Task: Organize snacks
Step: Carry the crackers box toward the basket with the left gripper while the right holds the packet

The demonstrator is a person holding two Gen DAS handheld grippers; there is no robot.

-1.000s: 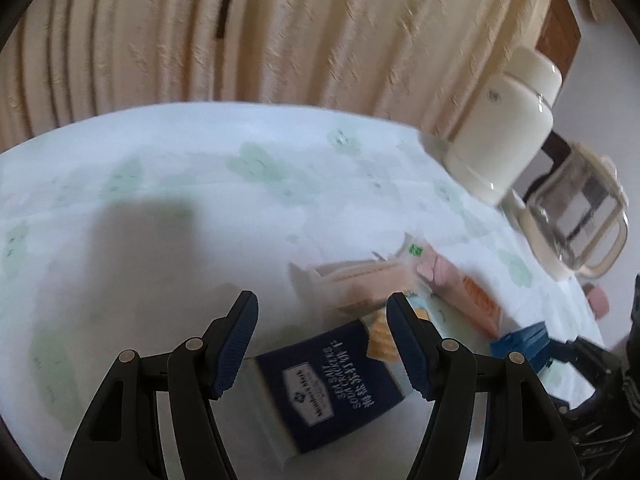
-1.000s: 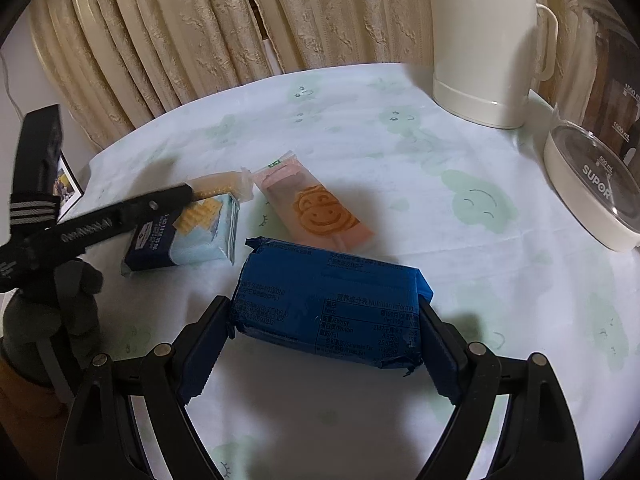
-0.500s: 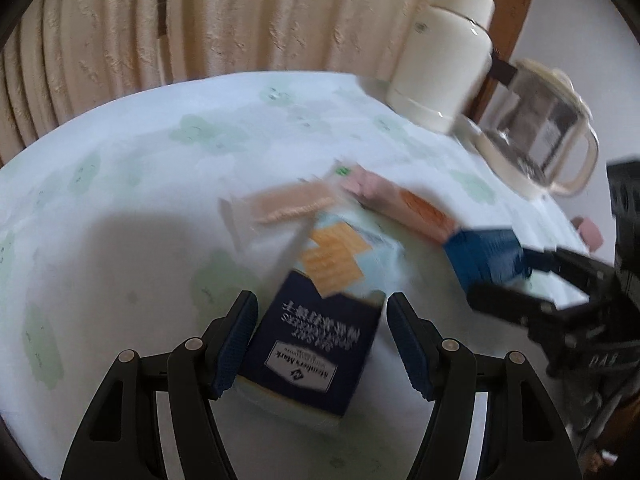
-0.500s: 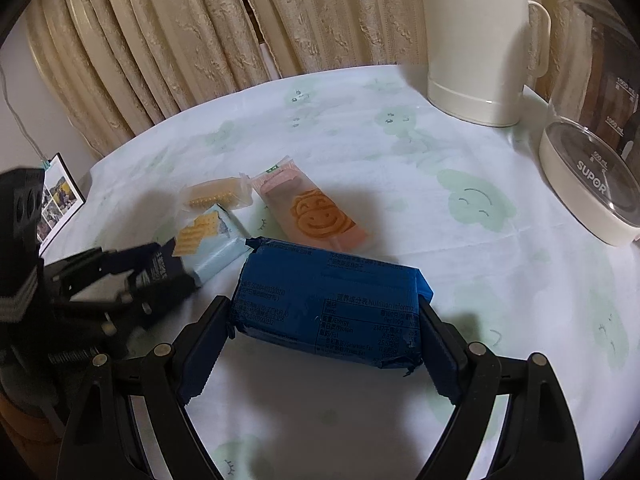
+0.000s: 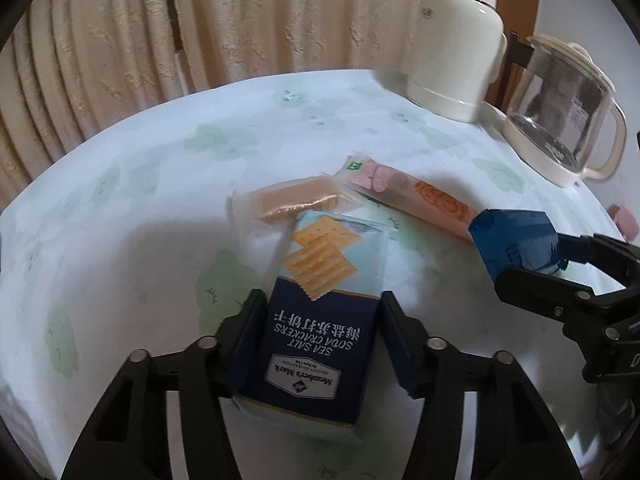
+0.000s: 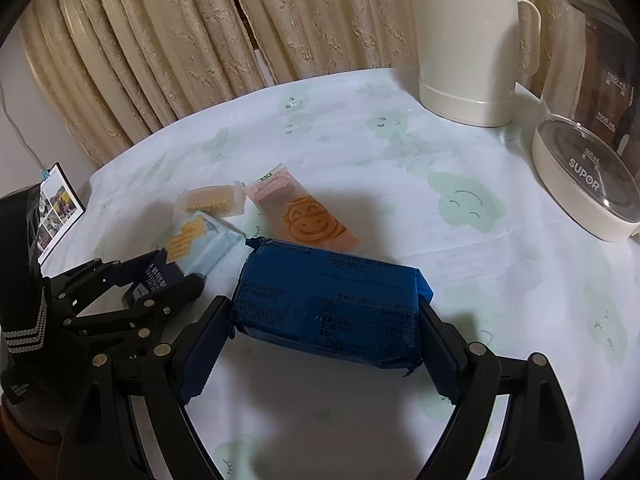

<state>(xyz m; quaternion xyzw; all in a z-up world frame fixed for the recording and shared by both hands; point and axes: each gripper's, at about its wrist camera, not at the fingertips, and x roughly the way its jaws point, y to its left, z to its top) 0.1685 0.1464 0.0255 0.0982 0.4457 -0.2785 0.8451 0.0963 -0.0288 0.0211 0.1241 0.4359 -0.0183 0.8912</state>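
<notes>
- We see cream patterned curtains (image 6: 168,52) hanging in folds behind the worktop (image 6: 400,184).
- We see a pale cloth with green smiling shapes covering it.
- We note a cream jug (image 6: 464,40) and glass pitcher (image 5: 560,112) at its far right edge.

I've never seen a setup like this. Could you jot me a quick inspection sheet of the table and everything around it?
Surface: round table under a pale cloth with green smiley prints.
Job's things: soda cracker pack, blue snack pack, pink smiley biscuit packet, small clear-wrapped cracker packet.
Clutter: cream thermos jug, glass kettle.
Grippers: left hand-held gripper closed on the soda cracker pack; right hand-held gripper closed on the blue snack pack.
Cables: thin cord by the wall.
Surroundings: beige curtains, photo card.
</notes>
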